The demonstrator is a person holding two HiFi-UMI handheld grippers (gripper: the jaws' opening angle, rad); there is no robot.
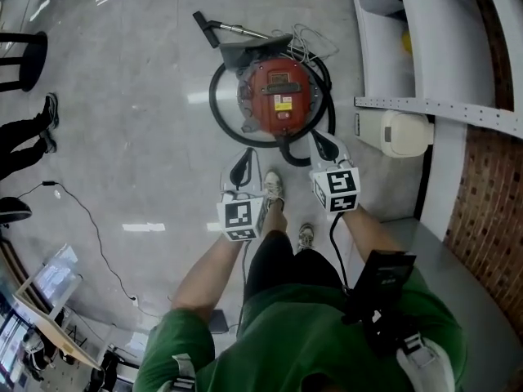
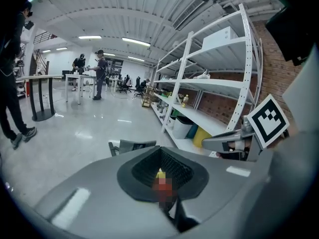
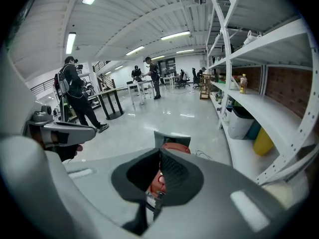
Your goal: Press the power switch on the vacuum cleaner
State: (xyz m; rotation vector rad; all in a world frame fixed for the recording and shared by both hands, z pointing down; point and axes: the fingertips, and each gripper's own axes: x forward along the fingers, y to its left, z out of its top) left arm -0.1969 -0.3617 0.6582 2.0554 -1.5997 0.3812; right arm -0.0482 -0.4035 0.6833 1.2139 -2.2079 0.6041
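A round red vacuum cleaner stands on the floor ahead of my feet, ringed by its black hose, with a grey floor nozzle and a metal wand behind it. Its top carries a black panel and a yellow label; no switch can be made out. My left gripper hangs just short of the vacuum's near left side, jaws together and empty. My right gripper is at its near right, also shut, close above the hose. In the right gripper view, red casing shows beyond the closed jaws of the right gripper.
White shelving and a brick wall run along the right, with a white canister at the shelf foot. A bystander's feet and a stool stand at the left. A thin cable trails to a desk at lower left.
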